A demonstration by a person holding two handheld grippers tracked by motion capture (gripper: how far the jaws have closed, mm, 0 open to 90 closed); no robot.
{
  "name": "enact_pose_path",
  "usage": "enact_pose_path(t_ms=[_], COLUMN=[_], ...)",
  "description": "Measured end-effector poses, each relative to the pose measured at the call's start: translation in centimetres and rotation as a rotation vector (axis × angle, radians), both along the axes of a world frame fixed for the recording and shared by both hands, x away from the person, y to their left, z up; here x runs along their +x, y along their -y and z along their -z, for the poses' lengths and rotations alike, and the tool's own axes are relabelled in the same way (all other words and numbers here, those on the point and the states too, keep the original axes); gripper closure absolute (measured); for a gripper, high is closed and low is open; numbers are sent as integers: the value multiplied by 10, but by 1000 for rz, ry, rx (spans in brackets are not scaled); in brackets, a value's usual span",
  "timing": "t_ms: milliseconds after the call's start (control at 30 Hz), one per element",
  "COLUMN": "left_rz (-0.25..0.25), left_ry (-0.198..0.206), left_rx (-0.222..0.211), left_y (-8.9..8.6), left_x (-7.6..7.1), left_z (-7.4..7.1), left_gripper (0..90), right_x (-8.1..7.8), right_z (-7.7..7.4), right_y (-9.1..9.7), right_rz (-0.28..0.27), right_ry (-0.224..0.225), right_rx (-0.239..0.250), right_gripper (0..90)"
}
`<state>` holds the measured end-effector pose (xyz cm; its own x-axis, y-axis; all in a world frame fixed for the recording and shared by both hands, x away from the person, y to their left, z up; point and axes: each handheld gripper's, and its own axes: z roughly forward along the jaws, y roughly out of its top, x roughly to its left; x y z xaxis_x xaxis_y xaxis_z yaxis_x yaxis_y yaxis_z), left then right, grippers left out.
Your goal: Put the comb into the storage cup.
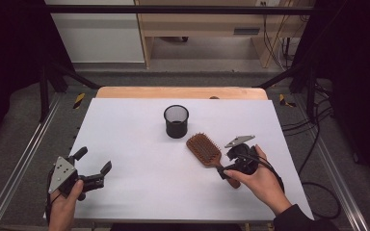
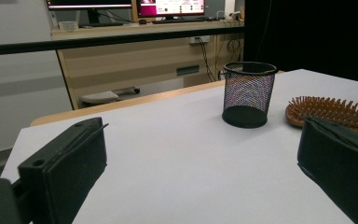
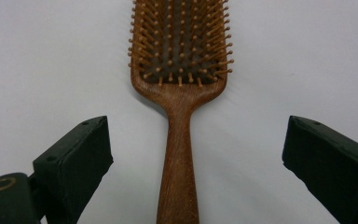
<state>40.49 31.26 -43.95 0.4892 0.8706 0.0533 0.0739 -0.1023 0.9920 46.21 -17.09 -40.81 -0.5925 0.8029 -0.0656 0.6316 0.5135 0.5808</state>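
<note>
Wooden brush [image 3: 179,88]: bristles up, flat on table [image 1: 139,159], handle between wide-open right gripper [image 3: 196,158] jaws, untouched. Left gripper [image 1: 95,166] wide open, empty.

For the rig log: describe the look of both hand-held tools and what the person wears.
Both the left tool and the right tool are black with two blocky jaws, each topped by a grey three-cornered plate. A black cable trails from each. A dark sleeve covers the right forearm.

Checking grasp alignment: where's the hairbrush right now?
In the high view the hairbrush lies bristles-up right of table centre, just in front of the mesh cup; its handle runs between the open jaws of the right gripper.
</note>
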Motion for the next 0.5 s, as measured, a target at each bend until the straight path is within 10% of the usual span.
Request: enact_pose_path(t_ms=[500], left_rz=[4], left_ry=[3], left_rx=[7], left_y=[1], left_x=[0], left_z=[0], left_gripper=[14], right_x=[3], right_z=[22], right_y=[-8], right_rz=[-18], right_ry=[-106], right_rx=[-44], right_gripper=[89])
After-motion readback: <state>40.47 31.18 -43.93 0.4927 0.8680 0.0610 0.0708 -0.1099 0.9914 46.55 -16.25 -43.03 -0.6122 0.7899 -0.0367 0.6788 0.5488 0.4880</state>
